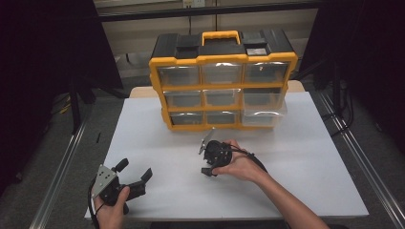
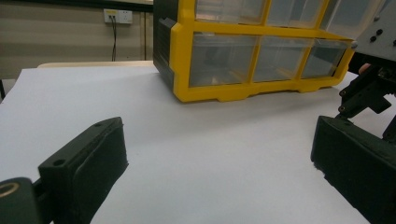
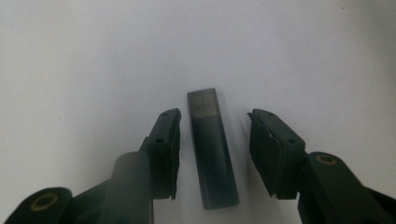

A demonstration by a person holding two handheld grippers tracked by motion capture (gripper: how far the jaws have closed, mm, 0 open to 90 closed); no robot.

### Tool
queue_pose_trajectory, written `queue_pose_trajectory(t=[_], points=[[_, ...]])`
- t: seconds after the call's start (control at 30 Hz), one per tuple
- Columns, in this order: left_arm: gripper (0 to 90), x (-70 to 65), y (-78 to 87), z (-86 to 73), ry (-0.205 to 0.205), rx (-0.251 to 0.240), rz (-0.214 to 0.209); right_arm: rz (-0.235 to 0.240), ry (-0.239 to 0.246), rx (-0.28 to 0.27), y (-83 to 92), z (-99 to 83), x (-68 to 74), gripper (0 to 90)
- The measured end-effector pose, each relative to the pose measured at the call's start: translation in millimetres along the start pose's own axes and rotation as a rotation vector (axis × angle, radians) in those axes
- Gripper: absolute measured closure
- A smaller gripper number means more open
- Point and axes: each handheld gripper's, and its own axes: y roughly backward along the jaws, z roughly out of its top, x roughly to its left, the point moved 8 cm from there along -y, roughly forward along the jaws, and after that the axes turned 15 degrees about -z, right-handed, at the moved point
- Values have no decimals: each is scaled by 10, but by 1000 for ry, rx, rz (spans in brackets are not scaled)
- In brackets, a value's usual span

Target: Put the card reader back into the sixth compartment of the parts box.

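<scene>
One dark flat bar (image 3: 212,148), long and slim w/ a lighter grey band near its far end, lies flat on the white tabletop (image 3: 93,56). It sits between the jaws of the right gripper (image 3: 212,154), lengthwise along them. Left jaw's pad is just beside the bar, maybe touching its edge; can't tell for sure. Right jaw's pad stands apart from it, white surface showing in the gap. So the jaws are partly spread around the bar, not pinching it.

In the high view the right gripper (image 1: 208,168) is tipped down toward the table near the middle, held in the person's right hand (image 1: 239,162), forearm coming in from bottom right. Bar itself is hidden under the gripper in that view.

Left gripper (image 1: 135,170) rests near the front left of the table, in the left hand (image 1: 111,210), well apart from the right one. Its jaws are spread wide, nothing between them but bare tabletop; pads (image 2: 100,163) face each other across the gap.

Behind both, at the far side of the table, stands a yellow and black organiser box (image 1: 222,78) w/ clear drawers in three rows, yellow carry handle on top. Bottom right drawer sticks out slightly.
</scene>
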Motion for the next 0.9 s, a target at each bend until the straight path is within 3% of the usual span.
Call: queue_pose_trajectory(t=[0.2, 0.63, 0.9], points=[[34, 8, 9, 0, 1, 2, 3, -9, 26, 22, -12, 7, 0, 642], [34, 9, 8, -9, -5, 13, -2, -16, 10, 35, -11, 6, 8, 738], [34, 13, 9, -11, -8, 17, -2, -13, -13, 38, -4, 9, 8, 741]])
